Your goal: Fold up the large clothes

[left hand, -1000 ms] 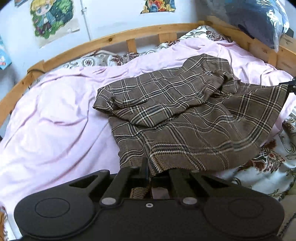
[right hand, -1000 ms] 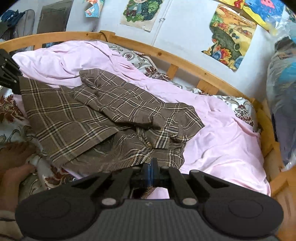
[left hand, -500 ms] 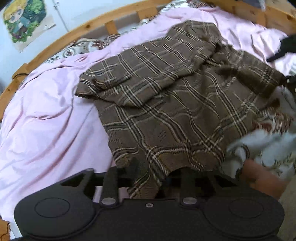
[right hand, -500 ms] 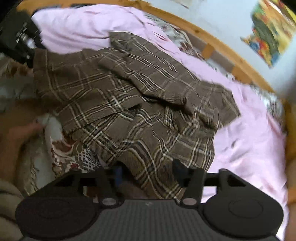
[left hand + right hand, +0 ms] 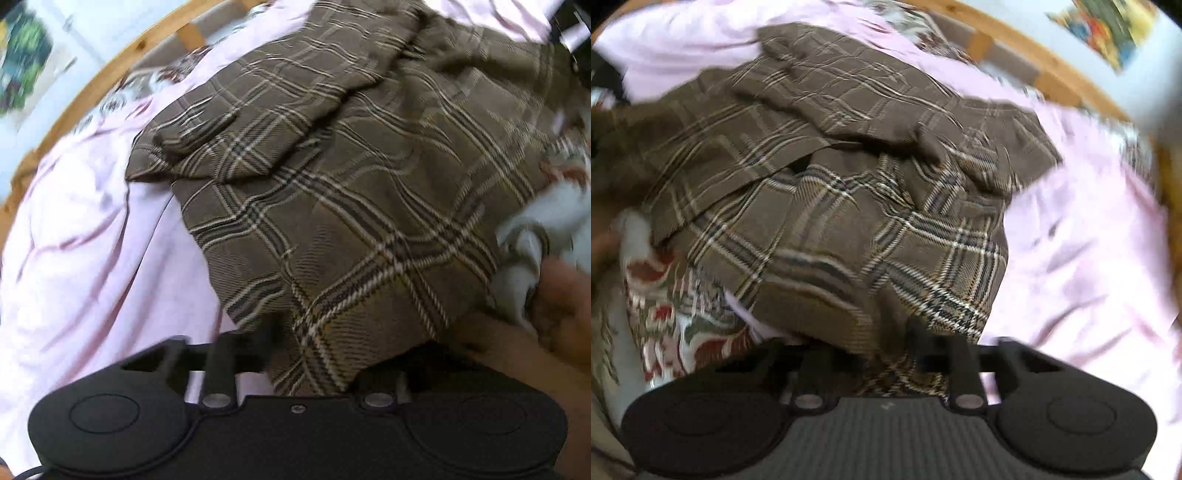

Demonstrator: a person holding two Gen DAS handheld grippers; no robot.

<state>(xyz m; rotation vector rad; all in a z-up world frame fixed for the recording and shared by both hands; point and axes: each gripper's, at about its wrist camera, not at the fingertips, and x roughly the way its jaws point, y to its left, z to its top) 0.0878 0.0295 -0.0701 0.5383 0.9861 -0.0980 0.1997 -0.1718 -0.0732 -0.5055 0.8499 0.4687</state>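
Closing on the plaid jacket [image 5: 332,206] hem, left gripper [image 5: 317,354] and right gripper [image 5: 890,354] pinch cloth; shallow bites risk slipping or snagging the pink sheet [image 5: 92,240].

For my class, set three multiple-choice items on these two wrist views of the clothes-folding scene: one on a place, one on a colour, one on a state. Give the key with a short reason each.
1. What does the brown plaid garment lie on?
A. a pink sheet
B. a bare wooden floor
C. a glass table

2. What colour is the bed frame?
A. white
B. light wood
C. black

3. How is the garment lying?
A. rolled into a tube
B. hung on a hanger
C. spread out, with one part folded over the top

Key:
1 A, the pink sheet shows around and under it.
2 B, the curved rail is pale timber.
3 C, a folded part crosses the flat body.
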